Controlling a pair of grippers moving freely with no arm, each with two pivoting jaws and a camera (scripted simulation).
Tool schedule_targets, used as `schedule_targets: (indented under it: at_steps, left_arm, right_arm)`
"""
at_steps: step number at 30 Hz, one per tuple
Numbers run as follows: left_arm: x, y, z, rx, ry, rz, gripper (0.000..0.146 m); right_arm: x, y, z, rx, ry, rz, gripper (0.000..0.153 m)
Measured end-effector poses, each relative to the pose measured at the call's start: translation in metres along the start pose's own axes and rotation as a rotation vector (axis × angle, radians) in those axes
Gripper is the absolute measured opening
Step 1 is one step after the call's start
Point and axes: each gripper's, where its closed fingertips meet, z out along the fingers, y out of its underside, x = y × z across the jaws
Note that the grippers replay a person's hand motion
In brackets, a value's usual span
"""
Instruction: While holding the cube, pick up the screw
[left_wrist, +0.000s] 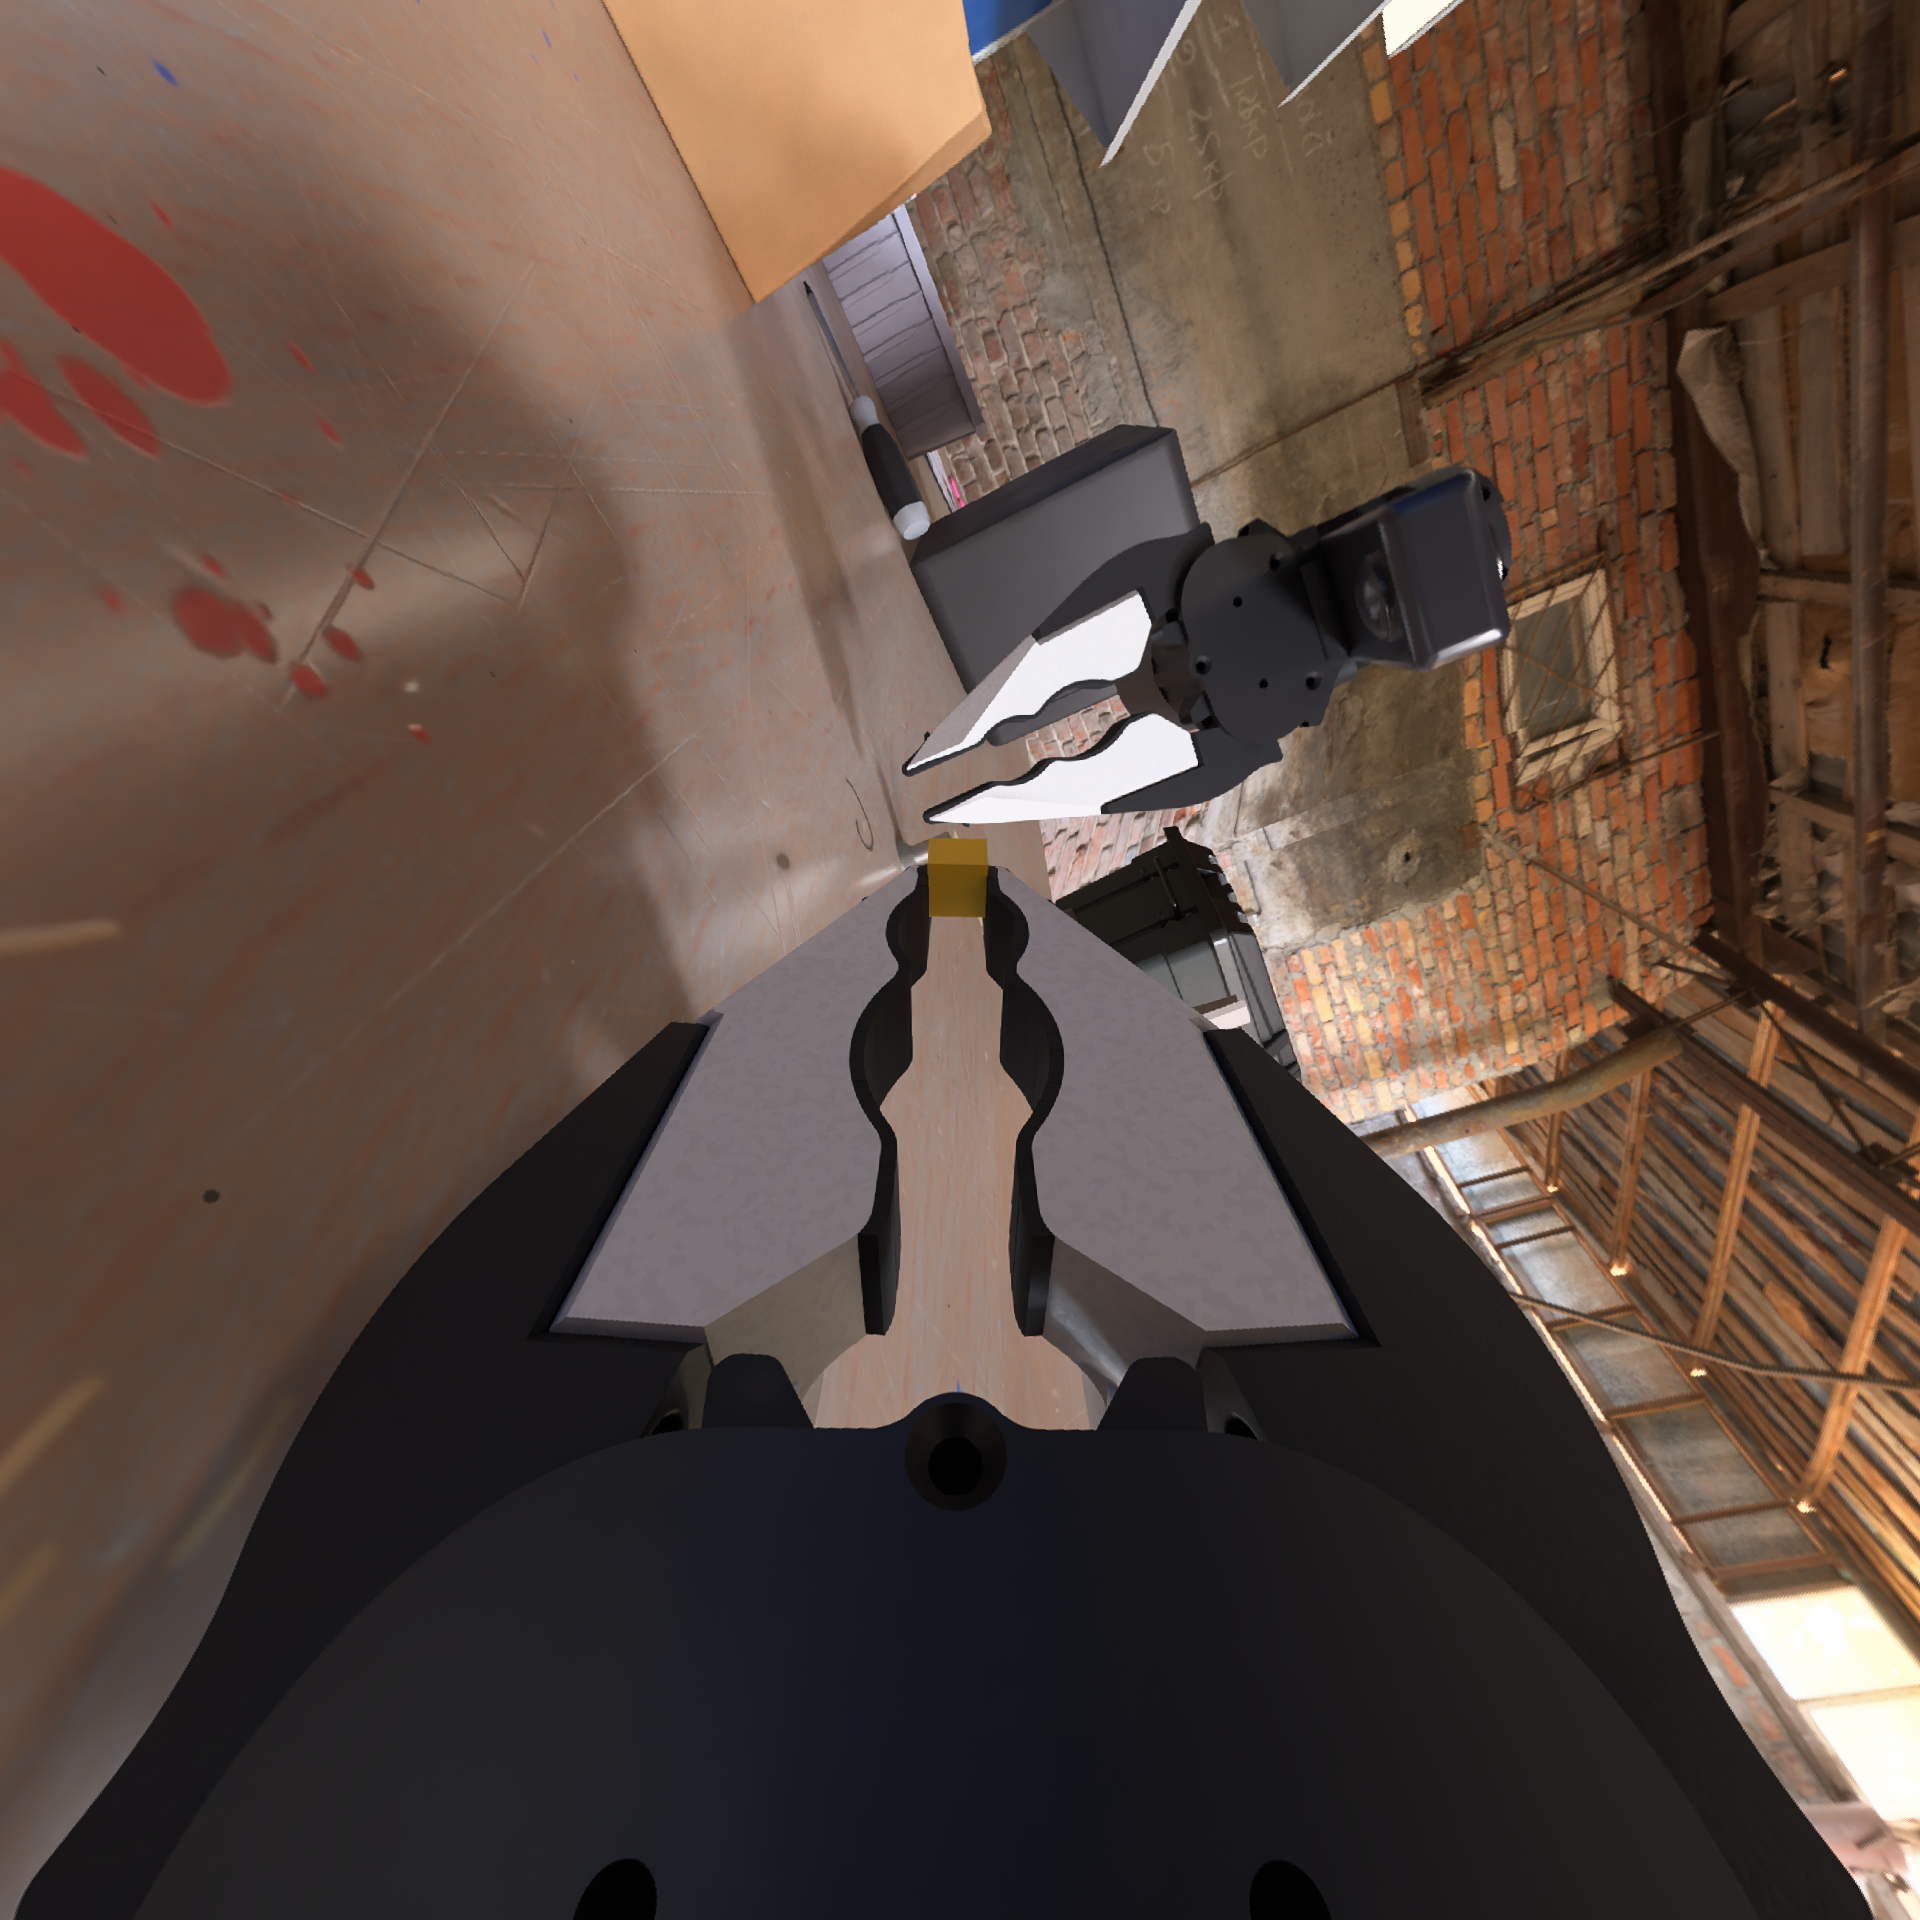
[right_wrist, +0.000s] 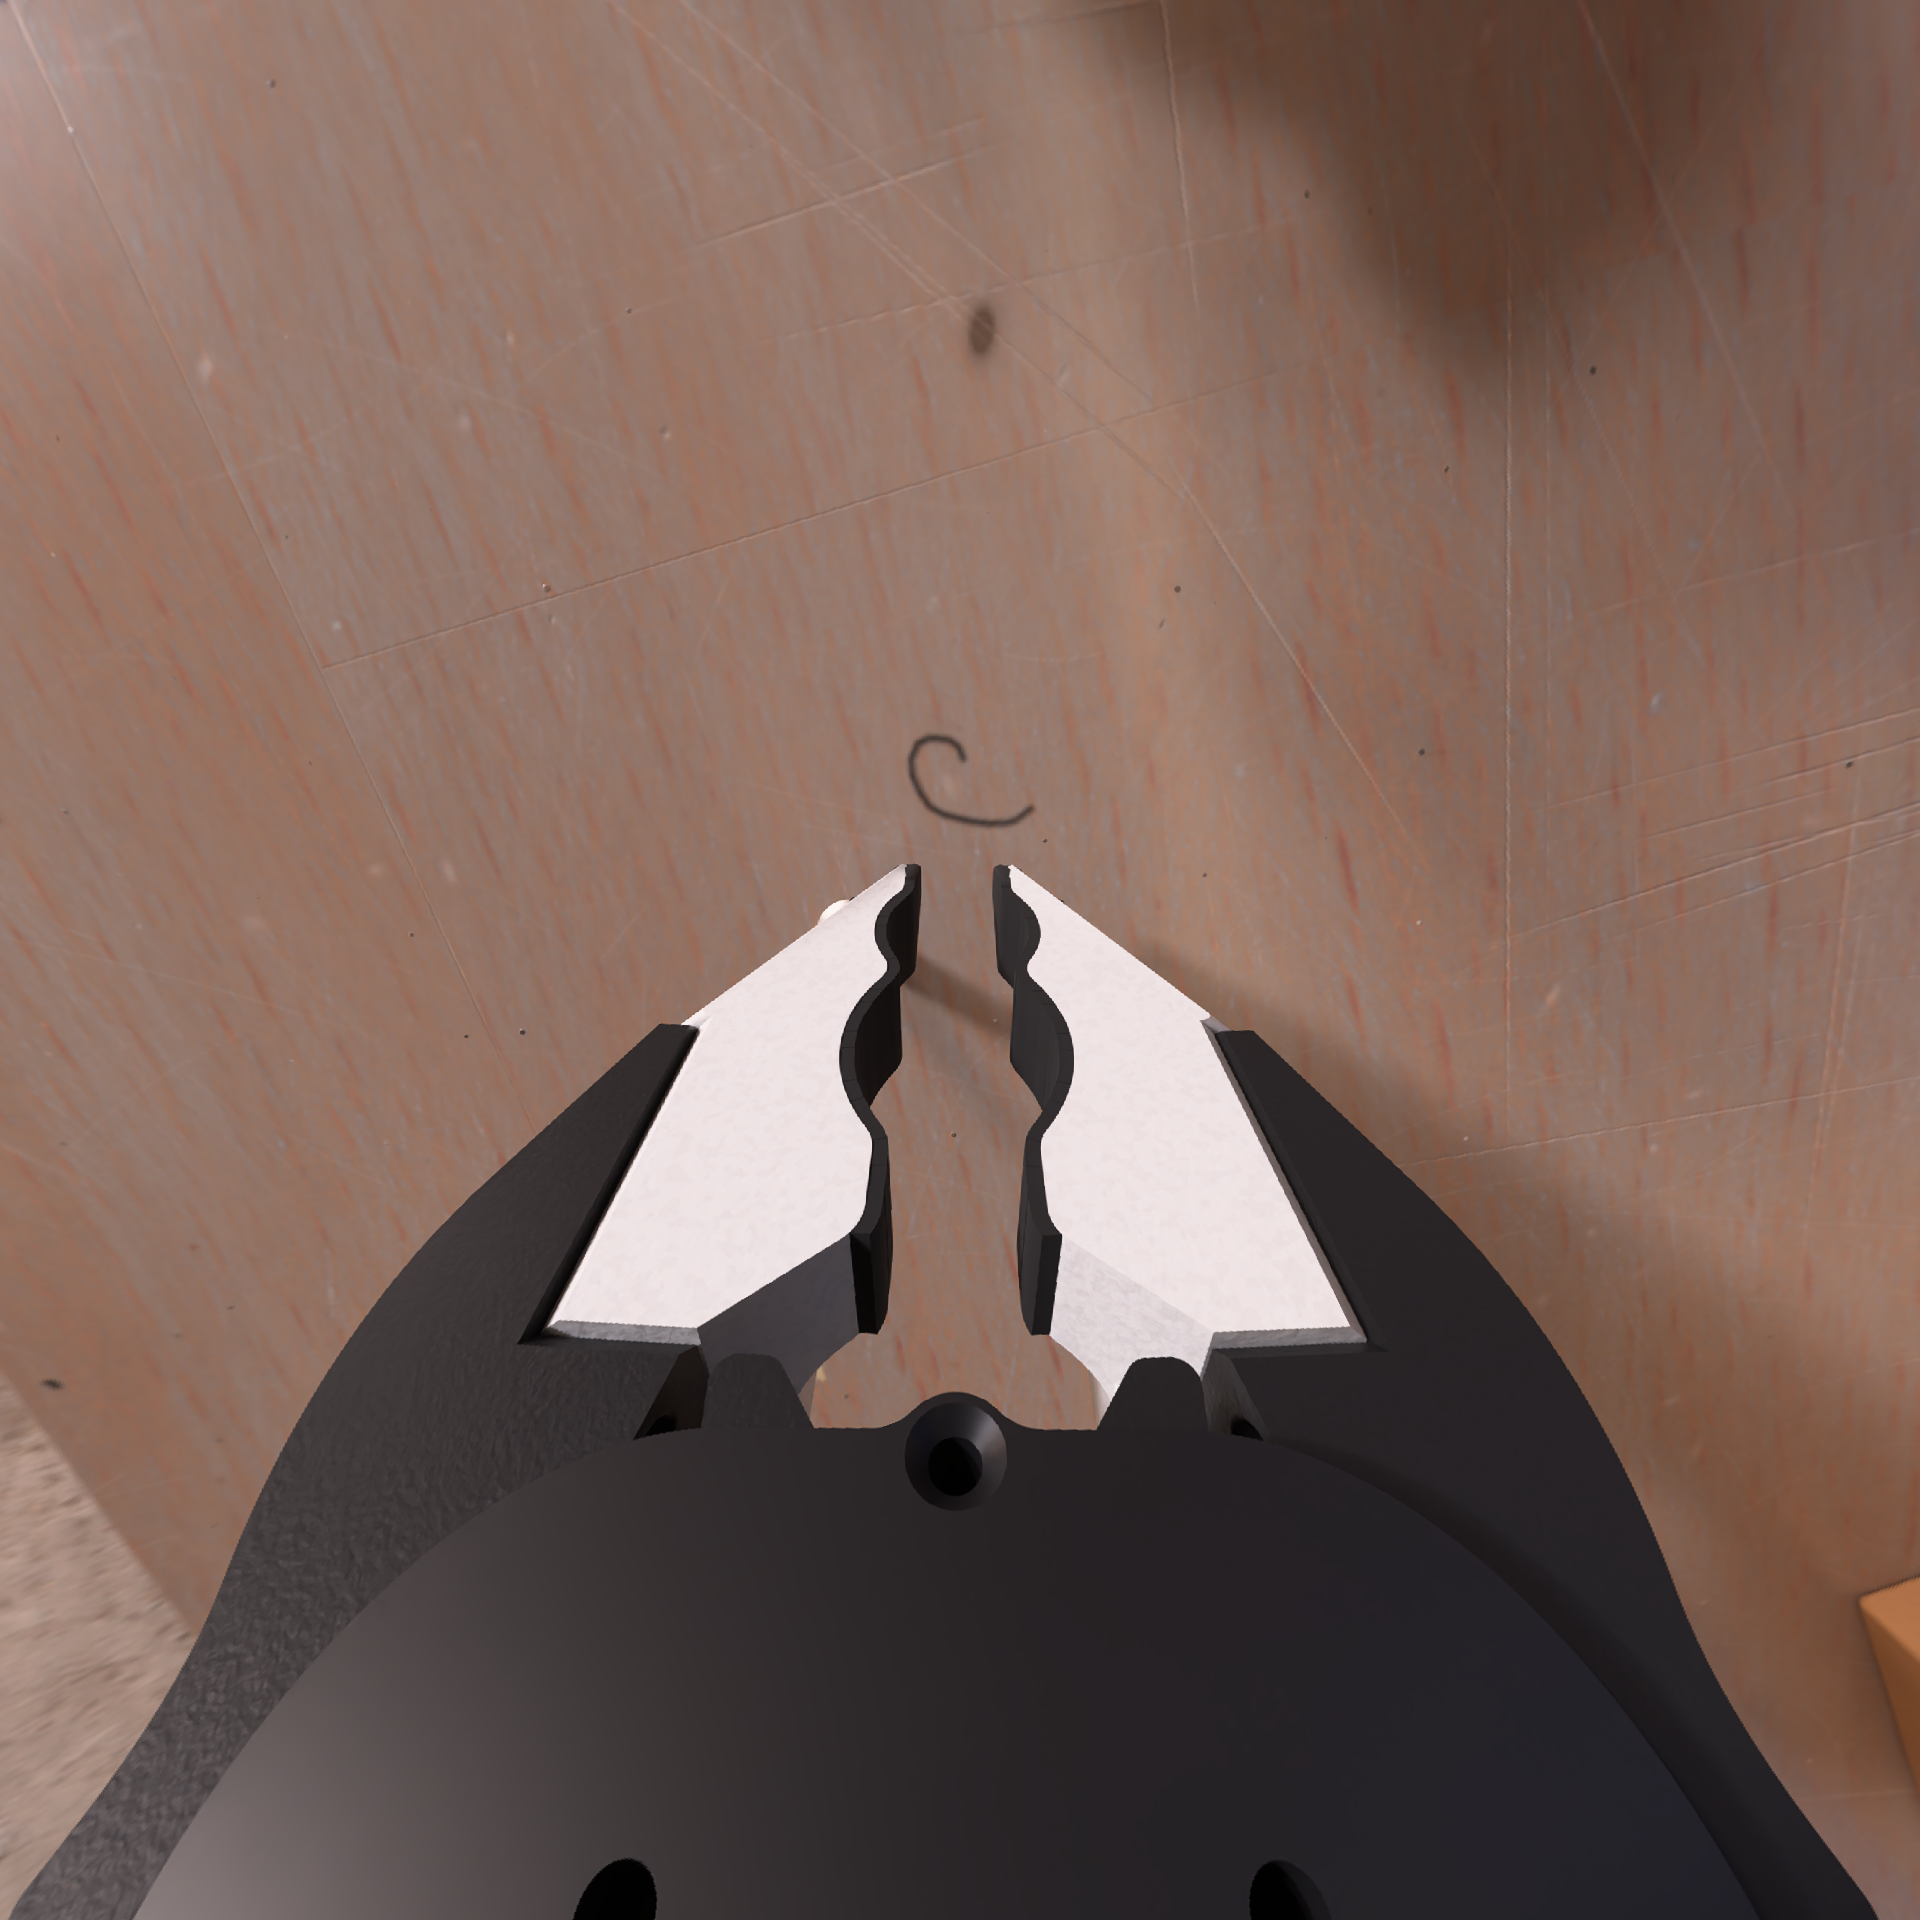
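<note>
My left gripper (left_wrist: 957, 883) is shut on a small yellow cube (left_wrist: 957, 879), pinched between its fingertips just above the scratched wooden table (left_wrist: 520, 831). My right gripper (left_wrist: 935, 792) hovers just beyond the cube, tips pointing down at the table, jaws a little apart. In the right wrist view the right gripper (right_wrist: 956, 883) has a narrow gap with nothing in it. A small pale bit, probably the screw (right_wrist: 831, 911), peeks out beside its left finger; the rest is hidden.
A cardboard box (left_wrist: 810, 125) stands far along the table, its corner also showing in the right wrist view (right_wrist: 1893, 1652). A black box (left_wrist: 1060, 530), a black-handled tool (left_wrist: 888, 468) and a dark crate (left_wrist: 1174, 935) line the table's edge. Red paint stains (left_wrist: 114, 301) mark the surface.
</note>
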Motion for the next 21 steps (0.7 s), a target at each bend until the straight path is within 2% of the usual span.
schedule_targets:
  at_steps: [6,9,10,15,20,21]
  left_arm:
    - [0.0,0.0,0.0,-0.002,0.0,0.0,0.009]
    - [0.0,0.0,0.0,-0.001,0.0,0.002,0.009]
    - [0.0,0.0,0.0,0.0,0.0,0.002,0.009]
    - [0.0,0.0,0.0,-0.002,0.004,-0.001,0.009]
    - [0.001,0.0,0.0,-0.003,0.008,-0.002,0.009]
    - [0.001,0.001,0.0,-0.003,0.009,-0.003,0.009]
  right_arm:
    - [0.002,0.0,0.003,0.032,0.073,-0.094,0.011]
    - [-0.001,-0.002,0.004,0.041,0.016,-0.078,0.009]
    - [-0.003,-0.002,0.004,0.047,-0.021,-0.071,0.004]
    - [-0.023,-0.003,0.004,0.054,-0.269,-0.003,0.0]
    - [-0.014,-0.011,0.0,0.112,-0.241,0.013,0.0]
    - [-0.011,-0.012,-0.001,0.123,-0.222,0.01,0.005]
